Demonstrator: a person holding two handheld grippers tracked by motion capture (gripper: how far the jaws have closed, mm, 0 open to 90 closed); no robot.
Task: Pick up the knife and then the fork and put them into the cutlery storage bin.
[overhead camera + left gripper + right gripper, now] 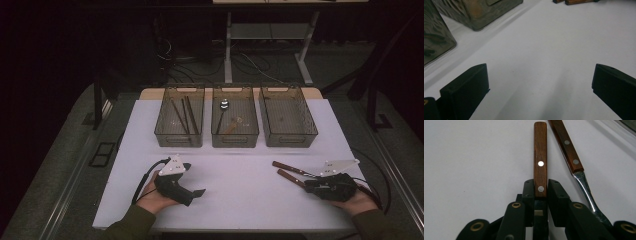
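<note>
Two utensils with brown wooden handles lie at the right of the white table (240, 150). My right gripper (540, 188) is shut on the nearer utensil (540, 157), with the riveted handle sticking out past the jaws. In the high view this gripper (307, 184) holds that utensil (289, 177) low over the table. The second utensil (567, 147) lies just beside it, its steel shank running back past the right jaw. My left gripper (196, 181) rests at the front left, open, and points toward the right. Its view shows the left gripper (540, 77) with jaws wide apart and bare table between them.
Three translucent bins stand in a row at the back: the left bin (179, 134) holds long dark sticks, the middle bin (235, 136) holds a spoon and other pieces, and the right bin (289, 135) looks nearly bare. Cables trail from both grippers.
</note>
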